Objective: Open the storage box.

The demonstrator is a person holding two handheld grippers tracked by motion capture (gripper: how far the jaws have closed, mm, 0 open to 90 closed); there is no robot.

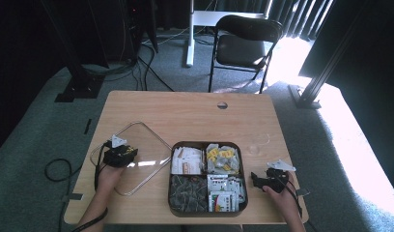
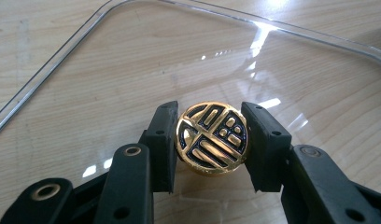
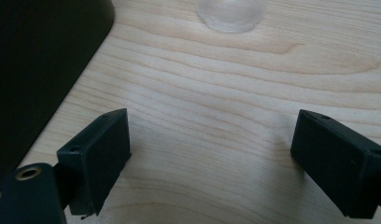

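Dark room, grey carpet, black chair beyond a wooden table lit from the right.

Clear lid flat on table, left of centre, rounded corners; seen close in left gripper view as well.

Dark tray just right of lid, four compartments: white packets rear left, yellow pieces rear right, dark packets front left, white-and-green packets front right. Contents too small to identify, possibly tea or sweets.

Left gripper over lid's near-left part, held from below by hand. Left gripper view: jaws clamped on round gold knob, one pad at each side, black-and-gold patterned face toward the camera. Knob sits on lid's top; joint to lid not visible.

Right gripper at table's right front, just beside tray. Right gripper view: jaws spread wide, nothing between pads, bare wood beneath. Tray wall at left; small clear round item ahead, blurred.
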